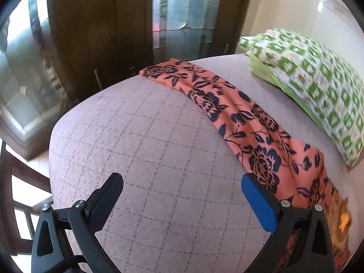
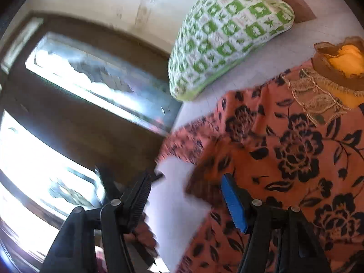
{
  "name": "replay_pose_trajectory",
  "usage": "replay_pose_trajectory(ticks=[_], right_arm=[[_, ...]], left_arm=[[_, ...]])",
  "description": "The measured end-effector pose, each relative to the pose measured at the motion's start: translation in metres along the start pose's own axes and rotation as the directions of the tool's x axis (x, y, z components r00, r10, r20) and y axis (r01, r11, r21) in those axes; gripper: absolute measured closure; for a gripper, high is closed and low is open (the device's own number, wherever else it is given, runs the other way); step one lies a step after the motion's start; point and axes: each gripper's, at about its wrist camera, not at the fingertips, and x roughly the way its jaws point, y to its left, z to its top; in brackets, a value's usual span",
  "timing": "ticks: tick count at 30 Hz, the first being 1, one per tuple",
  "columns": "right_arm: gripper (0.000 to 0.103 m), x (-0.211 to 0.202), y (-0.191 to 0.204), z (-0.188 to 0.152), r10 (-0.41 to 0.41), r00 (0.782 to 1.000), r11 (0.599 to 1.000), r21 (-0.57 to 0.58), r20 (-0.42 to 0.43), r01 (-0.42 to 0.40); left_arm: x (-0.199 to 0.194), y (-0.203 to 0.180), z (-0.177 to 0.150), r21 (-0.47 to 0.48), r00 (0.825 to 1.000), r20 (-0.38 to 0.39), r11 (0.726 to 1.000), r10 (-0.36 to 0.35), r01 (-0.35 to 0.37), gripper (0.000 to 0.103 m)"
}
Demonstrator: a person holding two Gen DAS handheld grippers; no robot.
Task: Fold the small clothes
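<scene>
Fabric is the whole matter at this moment: an orange floral garment (image 1: 245, 122) lies stretched in a long band across the quilted bed (image 1: 145, 141), running in the left wrist view from about twelve o'clock down to four o'clock, where its embroidered yellow neckline shows blurred at the frame's edge. A green-and-white pillow (image 1: 314, 86) sits beyond it at two o'clock, just beside but apart from the cloth. The left gripper (image 1: 182, 198) hovers over bare mattress with its jaws spread wide and nothing between them; its blue-padded finger stands just at the garment's near edge. The right gripper (image 2: 188, 195) is likewise spread and empty, its blue pad over the garment (image 2: 295, 150) at five o'clock, while the neckline (image 2: 341, 68) sits at two o'clock. That view is smeared by motion, so whether any cloth touches the pad cannot be told. The garment looks thin, light and limp; it should drape and slide easily and will not hold a crease unaided. Pinching it at hems or corners, one tong at each end of an edge, would likely keep it taut enough to lay over itself, whereas a grab mid-panel would probably bunch it.
</scene>
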Motion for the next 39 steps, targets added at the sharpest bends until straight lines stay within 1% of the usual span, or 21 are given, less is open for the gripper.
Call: replay_pose_trajectory(ticks=[1, 4, 7, 10, 12, 13, 14, 15, 16, 18, 21, 24, 26, 27, 28, 30, 31, 32, 33, 36, 39], right_arm=[[0.036, 0.002, -0.004, -0.003, -0.014, 1.000, 1.000, 0.009, -0.012, 0.015], [0.036, 0.013, -0.027, -0.011, -0.057, 0.997, 0.992, 0.108, -0.042, 0.061], [0.036, 0.026, -0.039, -0.020, -0.094, 0.993, 0.980, 0.167, -0.077, 0.106], [0.036, 0.026, -0.043, -0.018, -0.104, 0.992, 0.977, 0.181, -0.065, 0.114], [0.036, 0.024, -0.045, -0.011, -0.196, 0.978, 0.962, 0.177, -0.075, 0.207], [0.036, 0.027, -0.049, -0.006, -0.253, 0.962, 0.945, 0.188, -0.102, 0.268], [0.036, 0.025, -0.057, -0.004, -0.266, 0.957, 0.934, 0.215, -0.115, 0.285], [0.036, 0.020, -0.064, -0.001, -0.231, 0.968, 0.933, 0.261, -0.097, 0.249], [0.036, 0.015, -0.064, 0.000, -0.232, 0.969, 0.931, 0.269, -0.084, 0.247], [0.036, 0.005, -0.051, -0.001, -0.263, 0.963, 0.944, 0.190, -0.063, 0.271], [0.036, -0.003, -0.040, -0.021, -0.274, 0.955, 0.951, 0.117, -0.112, 0.287], [0.036, -0.031, -0.040, -0.055, -0.287, 0.955, 0.955, 0.050, -0.078, 0.291], [0.036, -0.044, -0.051, -0.077, -0.304, 0.950, 0.950, 0.050, -0.068, 0.308], [0.037, -0.056, -0.060, -0.088, -0.235, 0.972, 0.970, 0.056, -0.011, 0.235], [0.037, -0.063, -0.065, -0.091, -0.211, 0.977, 0.975, 0.070, 0.009, 0.210], [0.035, -0.064, -0.070, -0.085, -0.194, 0.981, 0.973, 0.122, -0.015, 0.195], [0.035, -0.063, -0.071, -0.082, -0.190, 0.982, 0.974, 0.124, -0.025, 0.191], [0.035, -0.062, -0.071, -0.081, -0.190, 0.981, 0.974, 0.122, -0.032, 0.193], [0.034, -0.060, -0.072, -0.081, -0.196, 0.980, 0.972, 0.127, -0.035, 0.199], [0.033, -0.056, -0.065, -0.079, -0.216, 0.976, 0.970, 0.103, -0.043, 0.219], [0.033, -0.052, -0.062, -0.078, -0.221, 0.973, 0.971, 0.084, -0.060, 0.226]], left_arm=[[0.001, 0.002, 0.000, -0.012, 1.000, -0.005, 1.000, -0.006, 0.006, 0.000], [0.004, 0.004, -0.001, -0.013, 1.000, -0.021, 1.000, -0.014, 0.013, 0.000], [0.006, 0.001, -0.004, 0.008, 0.999, -0.041, 1.000, -0.027, 0.027, 0.000], [0.005, -0.011, -0.011, 0.057, 0.996, -0.058, 0.996, -0.065, 0.068, 0.000], [0.003, -0.022, -0.015, 0.111, 0.996, -0.052, 0.991, -0.068, 0.073, 0.000], [0.002, -0.026, -0.017, 0.136, 0.997, -0.042, 0.988, -0.062, 0.068, 0.000], [0.003, -0.028, -0.017, 0.147, 0.998, -0.037, 0.987, -0.057, 0.062, 0.000], [0.004, -0.028, -0.017, 0.147, 0.998, -0.041, 0.987, -0.053, 0.059, 0.000], [0.009, -0.027, -0.016, 0.139, 0.997, -0.055, 0.989, -0.050, 0.057, 0.000], [0.020, -0.021, -0.014, 0.106, 0.995, -0.092, 0.993, -0.047, 0.056, 0.000], [0.033, -0.013, -0.008, 0.059, 0.991, -0.128, 0.997, -0.050, 0.058, 0.000], [0.041, -0.001, 0.004, 0.003, 0.991, -0.117, 0.997, -0.071, 0.072, 0.000], [0.048, 0.009, 0.018, -0.033, 0.990, -0.096, 0.994, -0.107, 0.105, 0.000], [0.051, 0.014, 0.025, -0.045, 0.988, -0.084, 0.990, -0.133, 0.130, 0.000], [0.056, 0.017, 0.033, -0.054, 0.983, -0.081, 0.985, -0.167, 0.163, 0.000], [0.070, 0.026, 0.049, -0.095, 0.955, -0.113, 0.960, -0.273, 0.263, 0.000], [0.077, 0.033, 0.058, -0.135, 0.936, -0.116, 0.939, -0.332, 0.317, 0.000], [0.082, 0.040, 0.067, -0.168, 0.923, -0.103, 0.921, -0.372, 0.352, 0.000], [0.086, 0.044, 0.075, -0.184, 0.914, -0.093, 0.909, -0.396, 0.375, 0.000], [0.105, 0.050, 0.095, -0.212, 0.879, -0.118, 0.877, -0.461, 0.431, 0.000], [0.119, 0.050, 0.110, -0.243, 0.865, -0.080, 0.852, -0.495, 0.465, 0.000]])
